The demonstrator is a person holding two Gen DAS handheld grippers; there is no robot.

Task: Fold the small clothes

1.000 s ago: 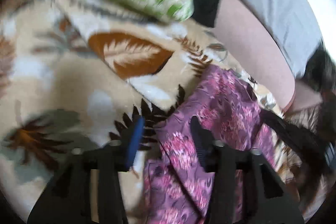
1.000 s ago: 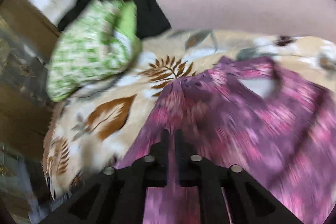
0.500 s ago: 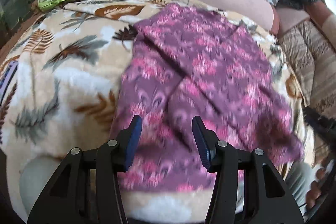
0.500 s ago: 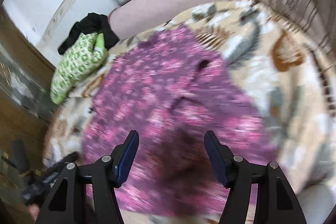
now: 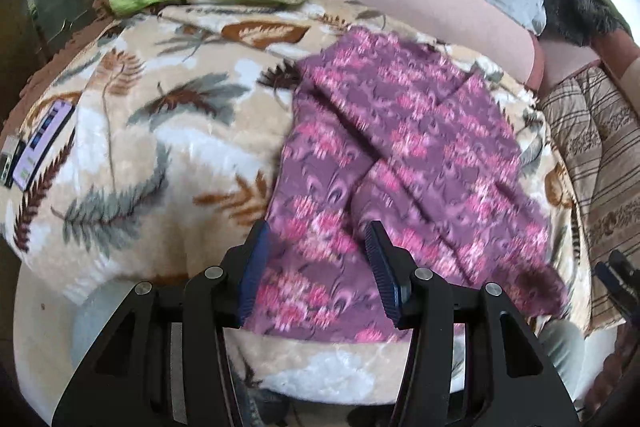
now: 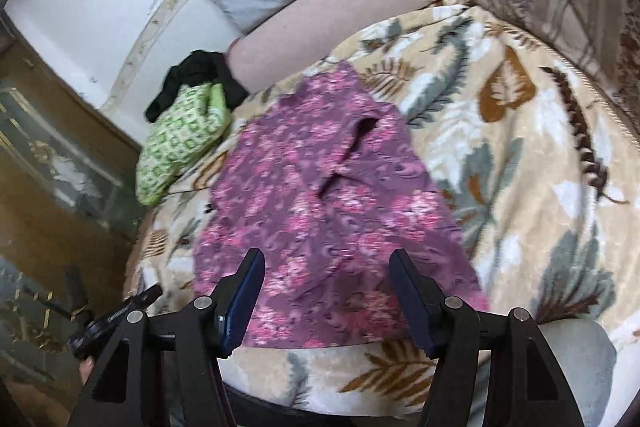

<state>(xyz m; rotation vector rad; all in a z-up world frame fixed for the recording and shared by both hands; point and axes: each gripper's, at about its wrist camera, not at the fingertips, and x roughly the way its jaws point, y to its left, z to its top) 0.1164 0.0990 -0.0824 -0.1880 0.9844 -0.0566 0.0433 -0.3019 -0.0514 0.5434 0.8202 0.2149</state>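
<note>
Purple floral cotton garment spread on leaf-print fleece blanket, left tool and right tool both spread, empty, right jaws just opened, purple phone visible only in left view

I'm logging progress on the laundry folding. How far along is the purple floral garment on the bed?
Done: the purple floral garment lies spread on the leaf-patterned fleece blanket, with creases and one flap lying over it. In hand: nothing; the left tool and right tool are both open above its near edge, the right one's jaws having just opened. Left: the actual folds, since no tidy folded stack shows.
</note>
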